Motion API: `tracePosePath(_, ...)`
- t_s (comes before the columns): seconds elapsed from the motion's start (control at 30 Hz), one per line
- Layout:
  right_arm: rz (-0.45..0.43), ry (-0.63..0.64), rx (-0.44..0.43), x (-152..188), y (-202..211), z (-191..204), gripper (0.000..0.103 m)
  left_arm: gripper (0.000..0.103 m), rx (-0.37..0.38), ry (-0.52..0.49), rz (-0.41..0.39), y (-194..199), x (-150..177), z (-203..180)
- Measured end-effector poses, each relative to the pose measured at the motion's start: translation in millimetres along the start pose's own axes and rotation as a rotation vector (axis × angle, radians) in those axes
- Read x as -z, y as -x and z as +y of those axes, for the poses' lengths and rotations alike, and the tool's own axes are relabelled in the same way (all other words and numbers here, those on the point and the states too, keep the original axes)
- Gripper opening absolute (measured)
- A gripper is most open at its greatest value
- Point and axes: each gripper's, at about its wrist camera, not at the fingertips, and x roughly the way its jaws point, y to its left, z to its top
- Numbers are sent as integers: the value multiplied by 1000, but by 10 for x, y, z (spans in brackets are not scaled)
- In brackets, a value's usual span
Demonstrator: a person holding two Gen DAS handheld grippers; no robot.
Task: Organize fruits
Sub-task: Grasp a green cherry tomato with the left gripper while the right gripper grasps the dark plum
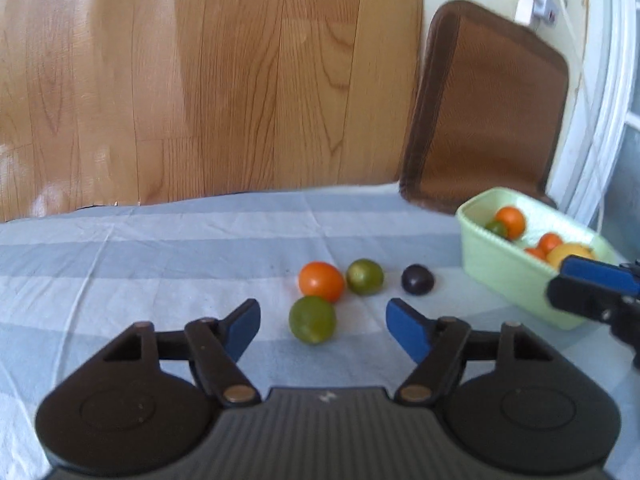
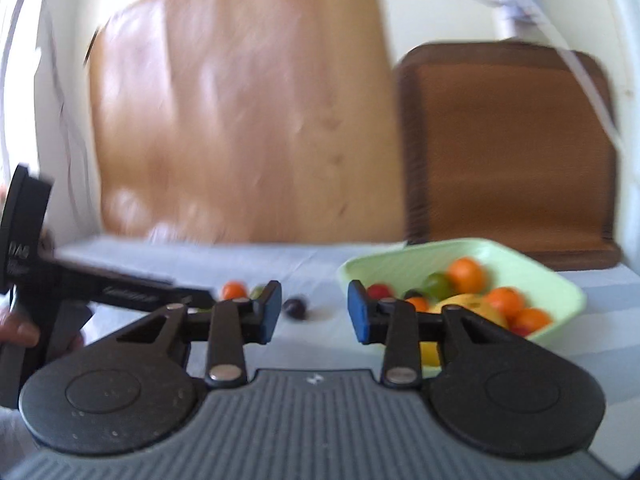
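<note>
On the blue-striped cloth lie a green fruit [image 1: 312,319], an orange fruit [image 1: 321,281], a second green fruit [image 1: 364,276] and a dark purple fruit [image 1: 417,279]. My left gripper [image 1: 322,330] is open, its blue pads on either side of the near green fruit, not touching it. A pale green bin [image 1: 506,272] at the right holds several orange, green and yellow fruits. In the right wrist view my right gripper [image 2: 314,308] is open and empty, just left of the bin [image 2: 560,284]; the purple fruit [image 2: 296,307] lies beyond it.
A brown chair cushion [image 1: 488,112] stands behind the table's far right edge, with wood floor [image 1: 200,80] beyond. The left gripper's body [image 2: 80,292] and the hand holding it show at the left of the right wrist view.
</note>
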Motion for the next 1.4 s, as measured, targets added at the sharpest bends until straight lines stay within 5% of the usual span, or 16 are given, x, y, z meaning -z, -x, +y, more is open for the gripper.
tracePosePath(0.07, 56, 42, 3, -10, -251, 118, 36, 38, 1, 9, 49, -95, 6, 10)
tracePosePath(0.17, 116, 85, 41, -37, -597, 202, 36, 28, 20, 31, 32, 1, 66, 77)
tracePosePath(0.33, 221, 76, 47, -92, -1000, 205, 38, 27, 58, 89, 23, 132, 187, 142)
tracePosePath(0.43, 212, 81, 64, -114, -1040, 242, 35, 27, 57, 78, 16, 147, 196, 121)
tracePosePath(0.47, 207, 84, 81, -99, -1019, 250, 20, 27, 58, 68, 15, 154, 199, 107)
tracePosePath(0.57, 208, 43, 41, -28, -801, 232, 5, 27, 68, 56, 9, 200, 219, 79)
tracePosePath(0.8, 175, 90, -17, 303, -56, 383, 5, 27, 147, 47, 0, 436, 404, -93)
tracePosePath(0.9, 141, 127, -12, 314, 27, 456, 6, 29, 110, -6, -22, 498, 426, -218)
tracePosePath(1.07, 122, 82, 21, 130, -270, 337, 17, 58, 28, 79, -64, 401, 218, -47)
tracePosePath(1.3, 168, 8, 85, -63, -809, 169, 29, 57, -14, 43, -37, 101, 43, -32)
tracePosePath(1.4, 197, 5, 67, -99, -959, 157, 28, 44, 9, 68, 0, -13, 51, 17)
